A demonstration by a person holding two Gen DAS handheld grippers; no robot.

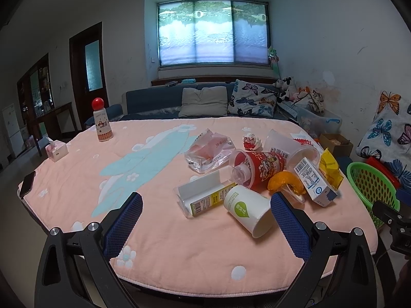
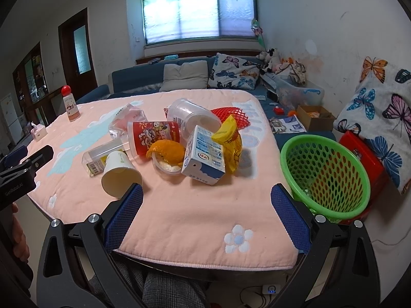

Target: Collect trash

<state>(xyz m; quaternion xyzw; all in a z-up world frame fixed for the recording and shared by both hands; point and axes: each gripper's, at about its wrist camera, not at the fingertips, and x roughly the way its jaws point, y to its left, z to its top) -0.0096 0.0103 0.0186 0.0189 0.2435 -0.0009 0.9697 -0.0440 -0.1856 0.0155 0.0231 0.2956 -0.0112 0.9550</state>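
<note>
With both the left gripper (image 1: 205,218) and right gripper (image 2: 206,210) spread wide and empty, I would take the paper cup (image 2: 118,175) at lower left by its wall, then drop it in the green basket (image 2: 326,177) at right.

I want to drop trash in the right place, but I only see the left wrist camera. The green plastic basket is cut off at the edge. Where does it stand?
Observer: The right wrist view shows the whole round green plastic basket, beside the table's right edge, lower than the tabletop, against a red box.
Operator: What is the red scrap behind the clear plastic tub?
Observer: A red plastic mesh net, lying between the clear plastic tub and the yellow wrapper.
Operator: Is my other gripper holding anything?
Observer: No. The right gripper is open with nothing in it, over the near table edge.
</note>
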